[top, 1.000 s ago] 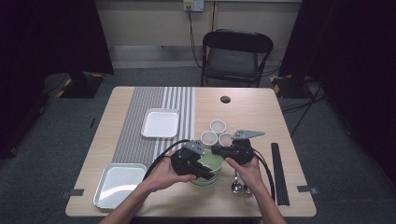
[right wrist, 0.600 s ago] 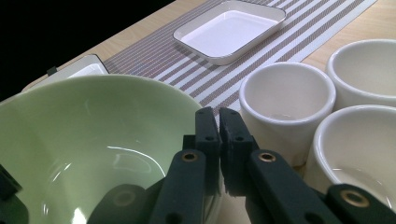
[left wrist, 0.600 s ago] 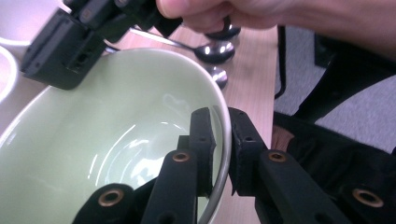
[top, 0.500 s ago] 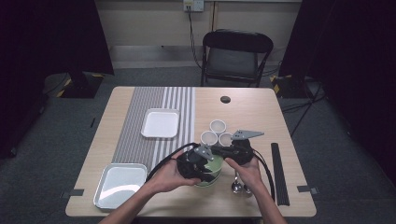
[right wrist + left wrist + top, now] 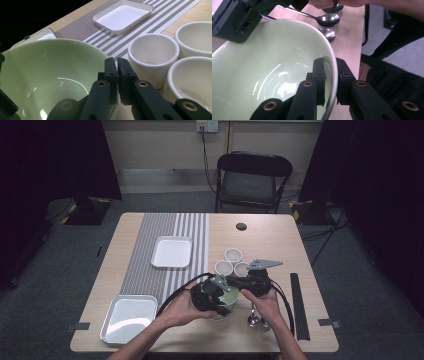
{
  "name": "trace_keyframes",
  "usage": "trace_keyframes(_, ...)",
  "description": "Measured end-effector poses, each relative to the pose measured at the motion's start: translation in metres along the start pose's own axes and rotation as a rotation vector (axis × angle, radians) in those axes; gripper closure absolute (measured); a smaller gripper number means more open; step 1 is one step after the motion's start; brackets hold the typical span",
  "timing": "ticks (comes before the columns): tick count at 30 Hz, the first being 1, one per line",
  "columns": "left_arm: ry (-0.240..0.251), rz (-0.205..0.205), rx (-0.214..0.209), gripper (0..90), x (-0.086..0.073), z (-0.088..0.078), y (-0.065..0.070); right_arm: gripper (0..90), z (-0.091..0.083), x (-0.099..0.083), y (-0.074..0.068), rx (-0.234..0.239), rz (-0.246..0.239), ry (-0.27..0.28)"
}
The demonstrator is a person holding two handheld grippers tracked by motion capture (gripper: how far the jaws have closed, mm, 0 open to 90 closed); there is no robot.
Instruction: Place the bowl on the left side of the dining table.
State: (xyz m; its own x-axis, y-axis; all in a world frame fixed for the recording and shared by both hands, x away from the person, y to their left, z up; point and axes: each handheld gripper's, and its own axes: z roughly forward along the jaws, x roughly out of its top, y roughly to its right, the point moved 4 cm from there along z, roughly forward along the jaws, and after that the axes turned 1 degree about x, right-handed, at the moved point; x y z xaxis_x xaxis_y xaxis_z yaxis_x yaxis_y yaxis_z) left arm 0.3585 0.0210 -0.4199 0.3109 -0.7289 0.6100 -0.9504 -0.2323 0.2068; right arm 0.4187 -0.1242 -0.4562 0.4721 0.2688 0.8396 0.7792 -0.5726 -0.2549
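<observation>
A pale green bowl (image 5: 228,298) sits near the table's front edge between both hands. My left gripper (image 5: 220,304) is shut on its near-left rim; in the left gripper view the jaws straddle the bowl (image 5: 274,70), one pad inside and one outside. My right gripper (image 5: 236,288) is shut on the far-right rim. In the right gripper view its jaws pinch the edge of the bowl (image 5: 50,72). The bowl is empty. The left gripper (image 5: 331,75) faces the right gripper's black body (image 5: 234,22) across the bowl.
Three white cups (image 5: 233,255) stand just behind the bowl, close to the right gripper (image 5: 117,72). Spoons (image 5: 253,320) lie to the right of the bowl. A white square plate (image 5: 172,252) rests on the striped runner and a metal tray (image 5: 129,317) at front left. A black strip (image 5: 298,305) lies at the right.
</observation>
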Motion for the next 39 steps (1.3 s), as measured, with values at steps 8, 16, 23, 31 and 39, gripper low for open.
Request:
trace_keyframes(8, 0.068, -0.010, -0.014, 83.7, 0.002, -0.008, -0.004, 84.0, -0.002, 0.003, 0.000, -0.016, -0.001, 0.009)
trace_keyframes(16, 0.123, -0.067, -0.017, 83.6, 0.003, -0.009, -0.006, 75.3, -0.007, 0.008, 0.002, -0.025, 0.017, 0.037)
trace_keyframes(23, 0.119, -0.036, -0.012, 83.6, 0.002, -0.008, -0.005, 61.7, -0.009, 0.008, 0.002, -0.038, 0.018, 0.047)
trace_keyframes(31, 0.145, -0.049, -0.022, 83.6, 0.001, -0.008, -0.005, 49.9, -0.019, 0.011, 0.007, -0.052, 0.037, 0.068)
trace_keyframes(39, 0.165, -0.042, -0.043, 83.6, 0.000, -0.011, -0.008, 32.1, -0.038, 0.009, 0.017, -0.127, 0.070, 0.086)
